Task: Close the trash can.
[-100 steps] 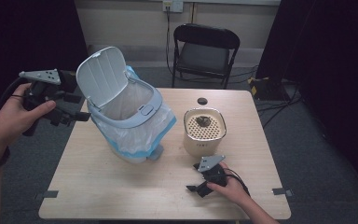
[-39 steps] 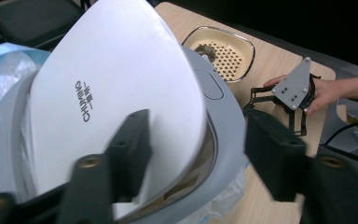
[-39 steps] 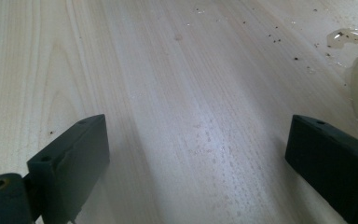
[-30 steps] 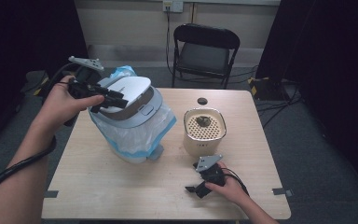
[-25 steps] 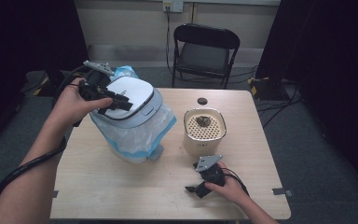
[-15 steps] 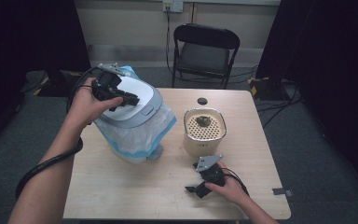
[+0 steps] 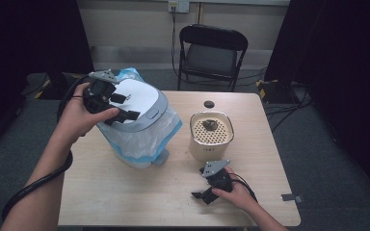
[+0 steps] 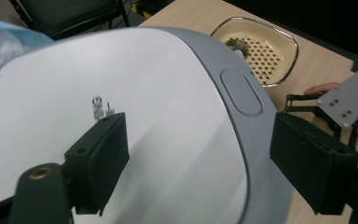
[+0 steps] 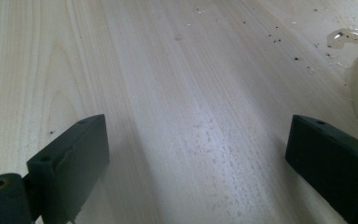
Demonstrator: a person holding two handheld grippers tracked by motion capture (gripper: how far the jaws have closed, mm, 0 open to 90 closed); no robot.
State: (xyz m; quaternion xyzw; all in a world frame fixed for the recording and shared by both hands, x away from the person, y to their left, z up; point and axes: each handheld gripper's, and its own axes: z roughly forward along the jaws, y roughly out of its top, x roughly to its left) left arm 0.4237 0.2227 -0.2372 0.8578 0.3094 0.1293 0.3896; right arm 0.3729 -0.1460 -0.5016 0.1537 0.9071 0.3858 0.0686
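1. My left gripper (image 7: pixel 120 107), upper left of the high view, hovers over the trash bin lid (image 8: pixel 135 107); its jaws have just opened and grip nothing.
2. The lid is smooth, glossy, rigid plastic, likely light and slippery; I judge its grey rim (image 8: pixel 256 140) the best hold.
3. The bin liner (image 7: pixel 147 139) is thin and crinkly.
4. My right gripper (image 7: pixel 207 191) rests open and empty on the wooden table (image 9: pixel 177 93).

Hand-held gripper (image 9: pixel 200 163) jaws spread wide over speckled table (image 9: pixel 177 84).
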